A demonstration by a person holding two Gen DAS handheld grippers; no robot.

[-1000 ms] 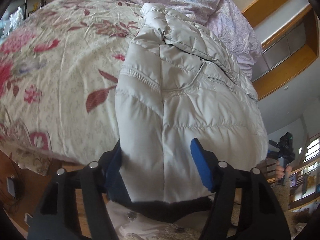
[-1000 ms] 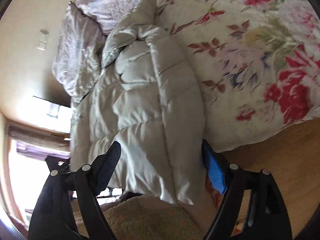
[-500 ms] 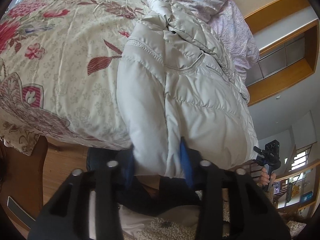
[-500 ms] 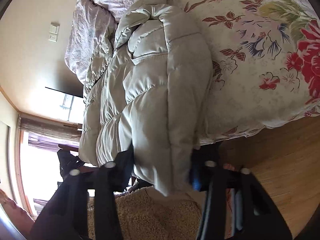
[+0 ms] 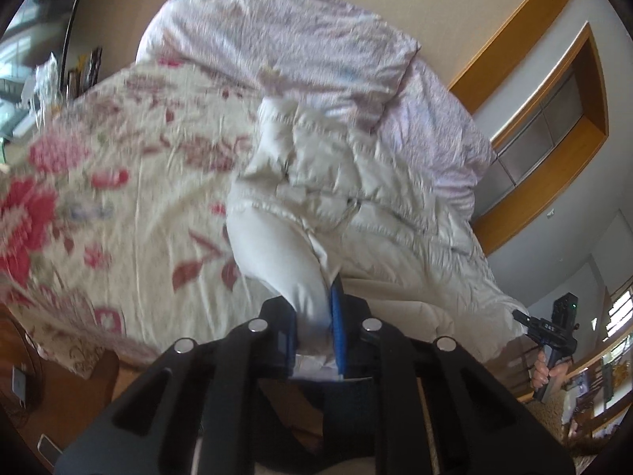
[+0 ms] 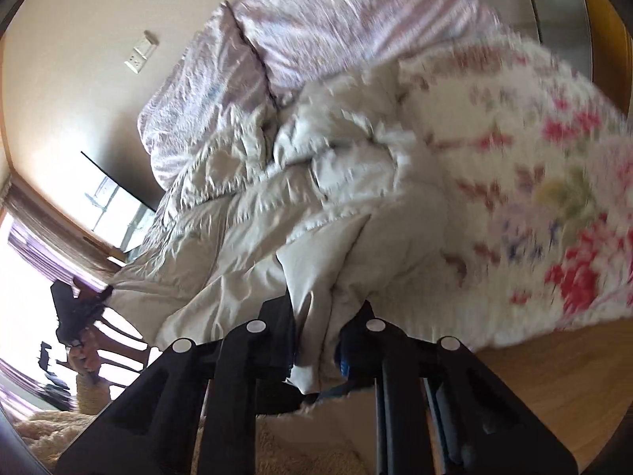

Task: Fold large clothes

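A pale quilted puffer jacket [image 5: 368,206] fills mid-frame on a cream floral bedspread [image 5: 118,198], lilac pillows [image 5: 285,39] above. The left gripper [image 5: 314,332] and right gripper [image 6: 316,346], jaws just closed, pinch its hem, now lifted off the bed edge.

— Where does the jacket [image 5: 356,182] lie?

— On the bedspread [image 5: 130,182], along the bed's edge, its far end by the pillows [image 5: 285,39] at the wall. My left gripper [image 5: 314,332] pinches its near hem; my right gripper [image 6: 316,340] (off to the side of it) clamps the same edge, wooden floor [image 6: 554,356] beneath.
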